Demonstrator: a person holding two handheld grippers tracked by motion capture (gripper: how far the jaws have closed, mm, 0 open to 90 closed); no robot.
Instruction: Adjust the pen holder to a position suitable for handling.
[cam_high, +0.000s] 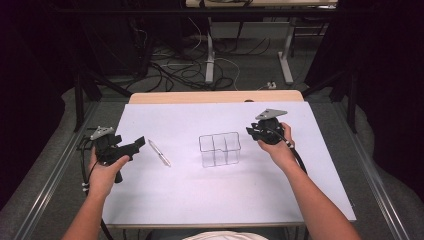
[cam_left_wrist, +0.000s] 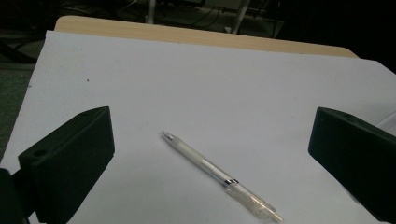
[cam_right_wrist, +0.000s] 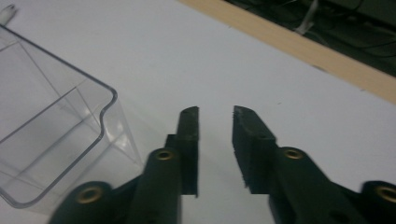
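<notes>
A clear plastic pen (cam_high: 159, 152) lies on the white sheet (cam_high: 225, 195), left of centre. In the left gripper view the pen (cam_left_wrist: 219, 175) rests on the sheet between and just beyond my wide-open jaws. My left gripper (cam_high: 139, 143) hovers just left of the pen, open and empty (cam_left_wrist: 212, 123). A clear, divided plastic container (cam_high: 220, 149) stands at mid-table. My right gripper (cam_high: 251, 131) is held just right of it, pointing left. In the right gripper view the container (cam_right_wrist: 56, 126) is at left, and the gripper (cam_right_wrist: 215, 112) is open by a narrow gap with nothing in it.
The white sheet covers a wooden table whose far edge (cam_high: 215, 96) shows as a tan strip. Beyond it are table legs and cables (cam_high: 200, 70) on the floor. Dark frame rails run along both sides of the table.
</notes>
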